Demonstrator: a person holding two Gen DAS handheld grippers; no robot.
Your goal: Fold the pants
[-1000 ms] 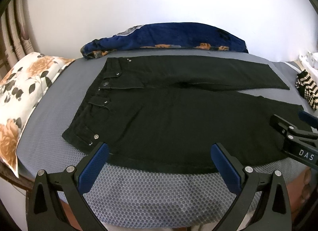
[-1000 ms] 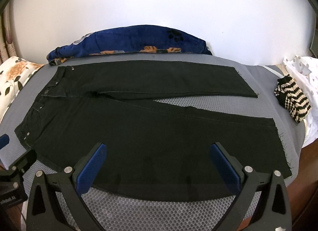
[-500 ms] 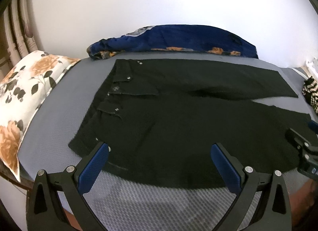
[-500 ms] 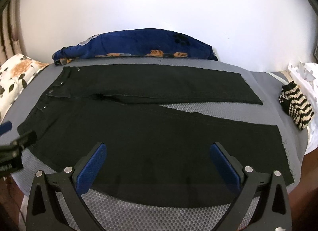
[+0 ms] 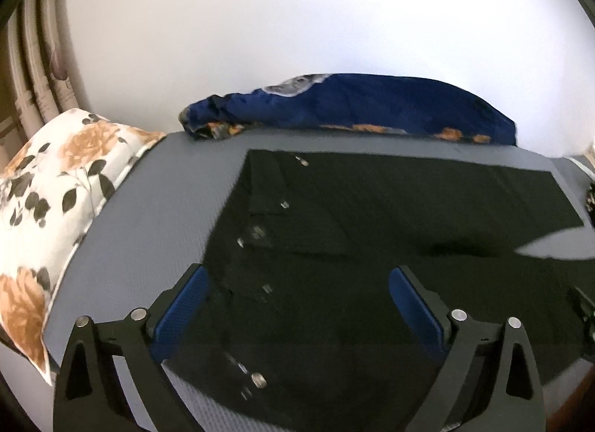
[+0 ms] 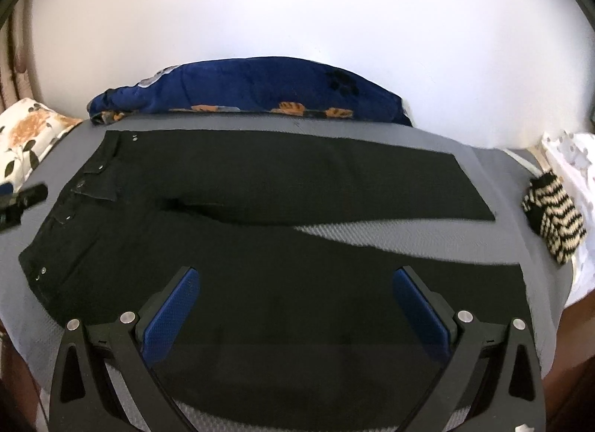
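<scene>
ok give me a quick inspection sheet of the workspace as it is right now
surface: grey textured bed cover, flat, bare between the legs
job's things: black pants laid flat and unfolded, waist to the left, legs spread to the right
clutter: floral pillow at left; blue floral blanket bunched behind the pants; striped knit item at right
grippers: left claw over the waist end, jaws wide but closing, no cloth gripped; right claw over the near leg, open, holding nothing
cables: nothing seen
surroundings: white wall behind; pipes at far left
</scene>
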